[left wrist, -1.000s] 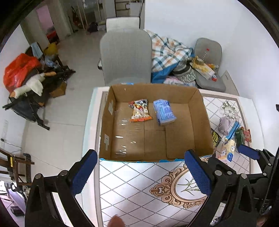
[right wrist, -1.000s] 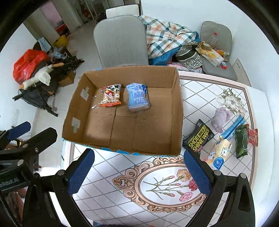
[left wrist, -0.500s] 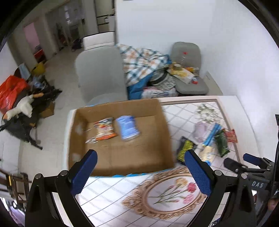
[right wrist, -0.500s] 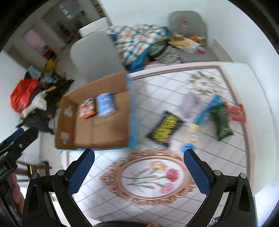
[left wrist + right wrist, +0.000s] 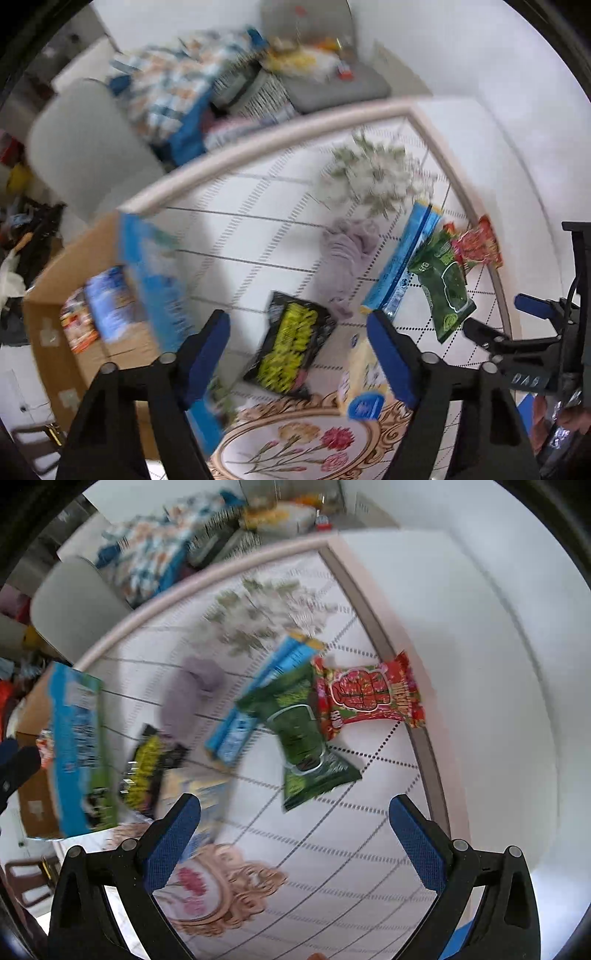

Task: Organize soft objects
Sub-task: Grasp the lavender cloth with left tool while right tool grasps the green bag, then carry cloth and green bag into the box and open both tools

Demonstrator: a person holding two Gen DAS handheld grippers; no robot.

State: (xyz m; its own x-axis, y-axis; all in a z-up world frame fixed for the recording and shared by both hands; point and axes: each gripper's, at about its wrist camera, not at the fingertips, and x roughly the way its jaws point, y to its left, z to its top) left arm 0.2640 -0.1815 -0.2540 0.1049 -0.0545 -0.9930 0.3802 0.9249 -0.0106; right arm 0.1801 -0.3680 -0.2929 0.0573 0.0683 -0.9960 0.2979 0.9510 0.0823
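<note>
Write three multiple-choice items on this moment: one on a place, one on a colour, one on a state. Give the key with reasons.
1. Where does the red snack packet lie?
A. in the cardboard box
B. on the table, beside the green packet
C. on the chair

2. What colour are the pads on the gripper's fingers?
A. blue
B. red
C. yellow

3. How is the right gripper?
A. shut on a packet
B. open, holding nothing
C. not in view

Key: B, it lies on the tabletop touching the green packet; A, both pads are blue; B, bare table shows between the spread fingers.
</note>
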